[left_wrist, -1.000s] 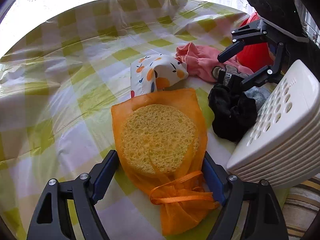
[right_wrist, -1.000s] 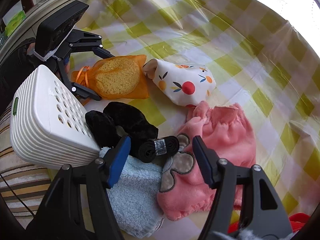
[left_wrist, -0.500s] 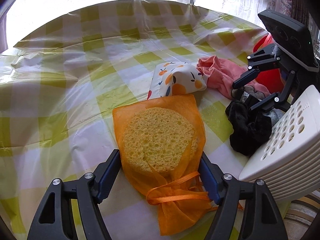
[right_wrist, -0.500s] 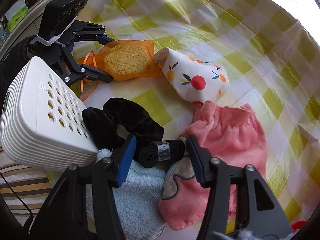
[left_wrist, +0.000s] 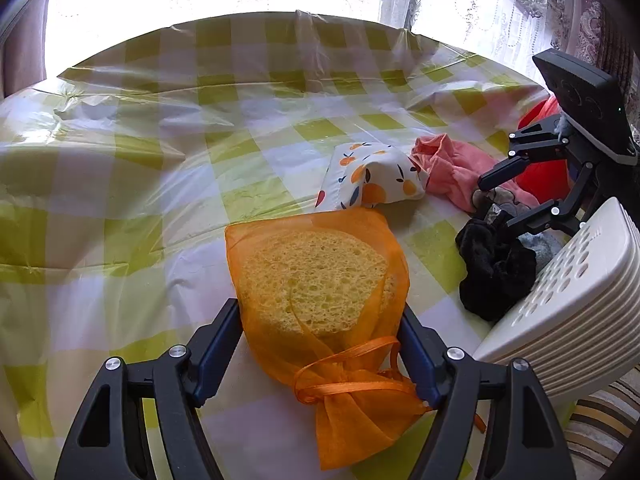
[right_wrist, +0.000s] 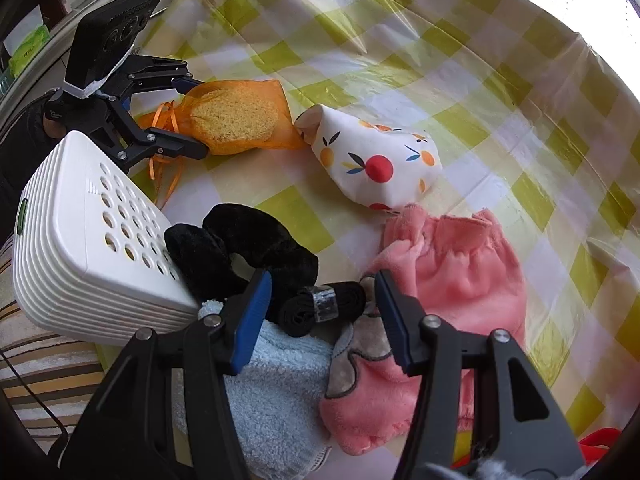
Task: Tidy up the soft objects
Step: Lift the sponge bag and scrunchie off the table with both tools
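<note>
Grip by left gripper point(left_wrist: 320, 312) on orange mesh bag point(left_wrist: 312, 224) with a yellow sponge point(left_wrist: 312, 276) inside, blue pads point(left_wrist: 218, 340) set against both sides of the bag. Bag flat on the worktop point(left_wrist: 120, 208) under a green-and-white checked plastic cover, neck gathered toward the camera and tied with orange ribbon point(left_wrist: 344, 384).

Right gripper point(right_wrist: 320, 292) tilted down over a heap of soft things, fingers partly drawn in around a black rolled band point(right_wrist: 344, 300) wrapped in clear tape point(right_wrist: 322, 300). Band between the pads and very near both; actual contact impossible to tell.

Under and beside the band: a light-blue towel point(right_wrist: 280, 380) on the near side, a black velvet scrunchie point(right_wrist: 248, 236) just behind, touching the white perforated basket point(right_wrist: 80, 240) on the left. On the right, a pink plush cloth point(right_wrist: 452, 272) with a grey scalloped patch point(right_wrist: 360, 364), its far edge touching a white fruit-print pouch point(right_wrist: 372, 160). Pouch in turn just beside the far end of the mesh bag.

Basket tipped on its side at the worktop's edge, between the two grippers.
</note>
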Demonstrator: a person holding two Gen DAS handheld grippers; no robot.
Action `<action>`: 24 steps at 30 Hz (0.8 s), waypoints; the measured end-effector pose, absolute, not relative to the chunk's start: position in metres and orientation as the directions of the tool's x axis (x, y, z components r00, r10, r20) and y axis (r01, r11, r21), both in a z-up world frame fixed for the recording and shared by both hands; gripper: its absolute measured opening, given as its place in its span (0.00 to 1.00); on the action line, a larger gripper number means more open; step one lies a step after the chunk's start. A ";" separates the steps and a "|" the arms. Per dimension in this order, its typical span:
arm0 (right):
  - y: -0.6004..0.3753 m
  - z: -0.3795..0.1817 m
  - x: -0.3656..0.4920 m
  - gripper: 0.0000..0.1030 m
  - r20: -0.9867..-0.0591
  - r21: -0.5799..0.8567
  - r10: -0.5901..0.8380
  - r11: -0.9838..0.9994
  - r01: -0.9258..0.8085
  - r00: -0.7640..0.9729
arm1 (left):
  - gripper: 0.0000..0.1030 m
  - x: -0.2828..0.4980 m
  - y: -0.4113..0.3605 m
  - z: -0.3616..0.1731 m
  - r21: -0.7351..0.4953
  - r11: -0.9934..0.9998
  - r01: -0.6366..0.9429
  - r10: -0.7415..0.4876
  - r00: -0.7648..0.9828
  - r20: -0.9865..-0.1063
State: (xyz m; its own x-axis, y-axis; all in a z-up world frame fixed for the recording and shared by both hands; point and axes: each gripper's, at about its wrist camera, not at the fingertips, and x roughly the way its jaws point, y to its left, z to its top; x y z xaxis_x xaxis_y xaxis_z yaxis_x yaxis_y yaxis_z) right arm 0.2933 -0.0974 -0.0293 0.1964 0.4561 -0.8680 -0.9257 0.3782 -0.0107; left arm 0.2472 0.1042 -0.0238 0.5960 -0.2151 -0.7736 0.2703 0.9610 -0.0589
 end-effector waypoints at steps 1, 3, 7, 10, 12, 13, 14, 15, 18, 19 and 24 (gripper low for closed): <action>-0.096 -0.032 0.295 0.56 -0.872 -0.007 0.450 0.379 -0.925 0.191 | 0.73 0.247 0.105 -0.024 -0.061 0.961 0.270 -0.216 0.597 -0.773; -0.096 -0.036 0.296 0.56 -0.877 0.007 0.446 0.378 -0.926 0.176 | 0.73 0.247 0.106 -0.024 -0.066 0.961 0.268 -0.220 0.598 -0.771; -0.097 -0.039 0.297 0.52 -0.876 0.026 0.452 0.395 -0.918 0.170 | 0.73 0.246 0.110 -0.023 -0.080 0.963 0.256 -0.224 0.603 -0.765; -0.099 -0.037 0.293 0.48 -0.870 0.013 0.455 0.402 -0.915 0.188 | 0.73 0.245 0.113 -0.021 -0.084 0.968 0.238 -0.217 0.614 -0.759; -0.102 -0.033 0.291 0.48 -0.864 0.003 0.460 0.414 -0.910 0.206 | 0.73 0.242 0.115 -0.017 -0.085 0.971 0.221 -0.209 0.628 -0.749; -0.104 -0.028 0.290 0.48 -0.857 -0.002 0.465 0.426 -0.905 0.221 | 0.72 0.241 0.117 -0.015 -0.086 0.973 0.212 -0.204 0.636 -0.744; -0.106 -0.024 0.290 0.48 -0.850 -0.003 0.473 0.439 -0.899 0.233 | 0.72 0.239 0.118 -0.012 -0.087 0.976 0.201 -0.198 0.643 -0.740; -0.109 -0.020 0.290 0.48 -0.842 -0.003 0.480 0.452 -0.892 0.246 | 0.72 0.238 0.120 -0.010 -0.089 0.978 0.188 -0.192 0.650 -0.735; -0.118 -0.006 0.288 0.48 -0.823 -0.015 0.488 0.494 -0.870 0.292 | 0.72 0.234 0.124 -0.003 -0.092 0.984 0.150 -0.170 0.670 -0.723; -0.121 -0.002 0.286 0.48 -0.815 -0.016 0.493 0.504 -0.864 0.303 | 0.72 0.232 0.124 -0.001 -0.092 0.986 0.139 -0.162 0.676 -0.719; -0.137 0.015 0.271 0.48 -0.780 -0.029 0.501 0.569 -0.822 0.375 | 0.71 0.219 0.124 0.007 -0.094 0.991 0.096 -0.134 0.693 -0.708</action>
State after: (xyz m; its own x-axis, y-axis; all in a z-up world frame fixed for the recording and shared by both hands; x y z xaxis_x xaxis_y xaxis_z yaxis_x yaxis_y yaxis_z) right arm 0.2706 -0.1372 0.0146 0.3749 0.5013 -0.7799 -0.8216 0.5694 -0.0290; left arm 0.2193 0.1244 0.0071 0.6929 -0.1338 -0.7085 0.0957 0.9910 -0.0936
